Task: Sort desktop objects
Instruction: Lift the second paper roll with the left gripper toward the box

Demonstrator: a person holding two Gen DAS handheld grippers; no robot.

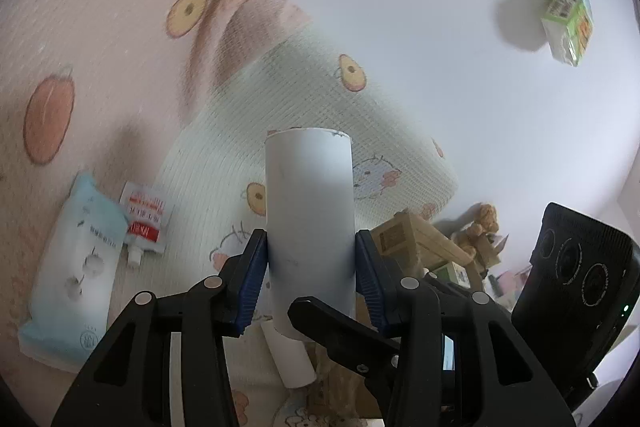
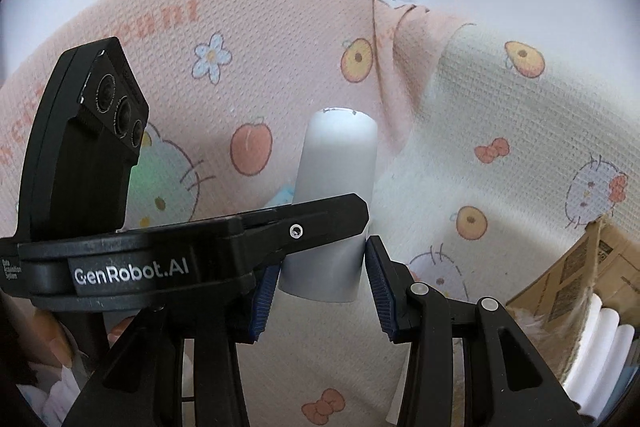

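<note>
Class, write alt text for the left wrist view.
The left gripper clamps an upright white tube between its blue pads, above a cartoon-print cloth. A pale blue packet lies lower left.

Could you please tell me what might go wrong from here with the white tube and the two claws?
1. The left claw grips the white tube near its lower end; the long upper part could tilt in the pads.
2. The right claw crosses the left at the same tube; they could collide and knock it loose.
3. Whether the right pads press is unclear, so releasing now might drop it.
</note>
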